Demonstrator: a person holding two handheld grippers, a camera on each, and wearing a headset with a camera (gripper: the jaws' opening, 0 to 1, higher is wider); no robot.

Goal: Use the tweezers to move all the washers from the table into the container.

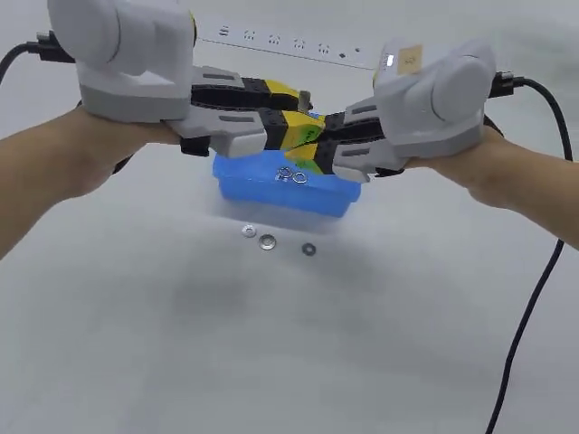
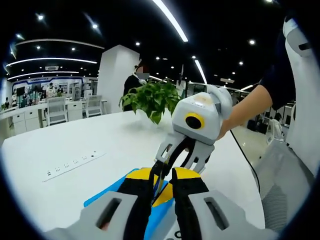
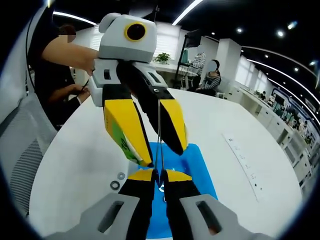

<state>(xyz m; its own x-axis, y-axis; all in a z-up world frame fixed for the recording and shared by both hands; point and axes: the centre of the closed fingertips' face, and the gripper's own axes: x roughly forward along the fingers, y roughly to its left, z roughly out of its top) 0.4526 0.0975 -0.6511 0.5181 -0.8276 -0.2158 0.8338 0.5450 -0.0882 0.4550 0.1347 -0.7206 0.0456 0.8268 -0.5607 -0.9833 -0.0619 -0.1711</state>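
Observation:
Three washers (image 1: 267, 241) lie on the white table just in front of the blue container (image 1: 271, 194), and several more washers (image 1: 291, 175) rest inside it. Both grippers meet tip to tip above the container. My right gripper (image 3: 159, 176) is shut on the thin tweezers (image 3: 159, 130), which run straight forward. Their far end sits between the yellow jaws of my left gripper (image 3: 161, 152), which stand a little apart around it. In the head view the left gripper (image 1: 312, 122) comes from the left and the right gripper (image 1: 294, 154) from the right.
A white power strip (image 1: 280, 43) lies at the far side of the table. A black cable (image 1: 534, 289) hangs from the right gripper along the right side. A potted plant (image 2: 150, 100) stands farther off, with people and chairs in the office behind.

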